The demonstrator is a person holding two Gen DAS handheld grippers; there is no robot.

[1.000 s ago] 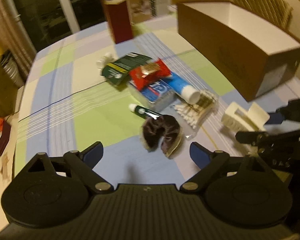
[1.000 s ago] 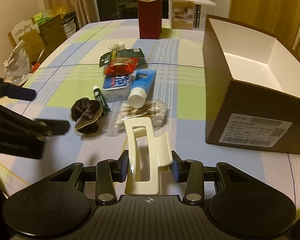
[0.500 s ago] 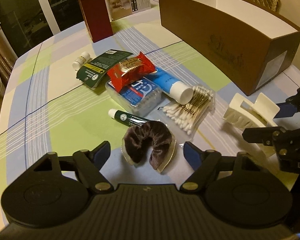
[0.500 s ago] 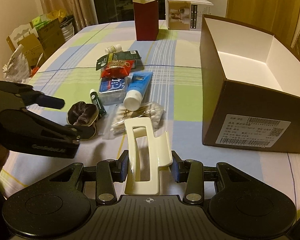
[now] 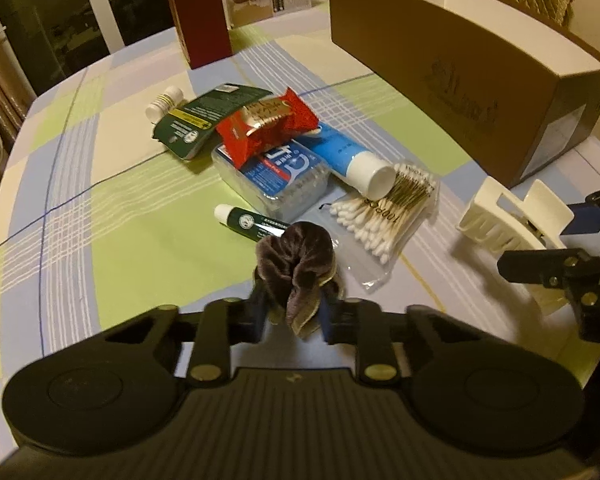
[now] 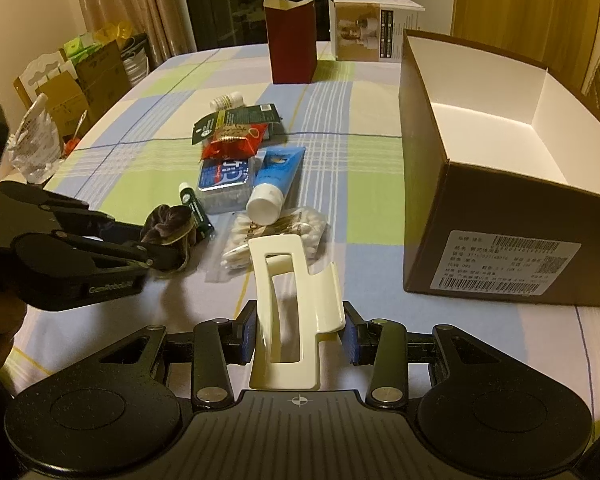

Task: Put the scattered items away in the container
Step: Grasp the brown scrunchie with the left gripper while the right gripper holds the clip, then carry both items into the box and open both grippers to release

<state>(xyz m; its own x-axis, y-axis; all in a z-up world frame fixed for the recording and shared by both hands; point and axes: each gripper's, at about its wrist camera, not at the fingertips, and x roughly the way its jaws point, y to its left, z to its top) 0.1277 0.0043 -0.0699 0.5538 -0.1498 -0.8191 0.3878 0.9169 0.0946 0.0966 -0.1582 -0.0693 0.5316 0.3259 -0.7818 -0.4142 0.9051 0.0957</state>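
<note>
My left gripper [image 5: 290,312] is shut on a brown velvet scrunchie [image 5: 296,260], which also shows in the right wrist view [image 6: 168,222]. My right gripper [image 6: 300,334] is shut on a cream hair claw clip [image 6: 292,300], seen from the left wrist view [image 5: 508,216] too. The open brown cardboard box [image 6: 488,216] stands on the right with a white, empty inside. A pile lies mid-table: cotton swabs bag [image 5: 384,216], blue tube [image 5: 352,156], clear floss box [image 5: 280,176], red snack packet [image 5: 264,124], green packet [image 5: 204,116], green lip balm [image 5: 252,220], small white bottle [image 5: 164,100].
A dark red carton [image 6: 292,40] and a white printed box [image 6: 368,32] stand at the table's far end. The checked tablecloth [image 5: 120,208] covers the table. Cartons and bags sit on the floor to the left [image 6: 72,84].
My left gripper moved forward over the scrunchie and shut on it; it was open before. My right gripper still holds the claw clip, about where it was.
</note>
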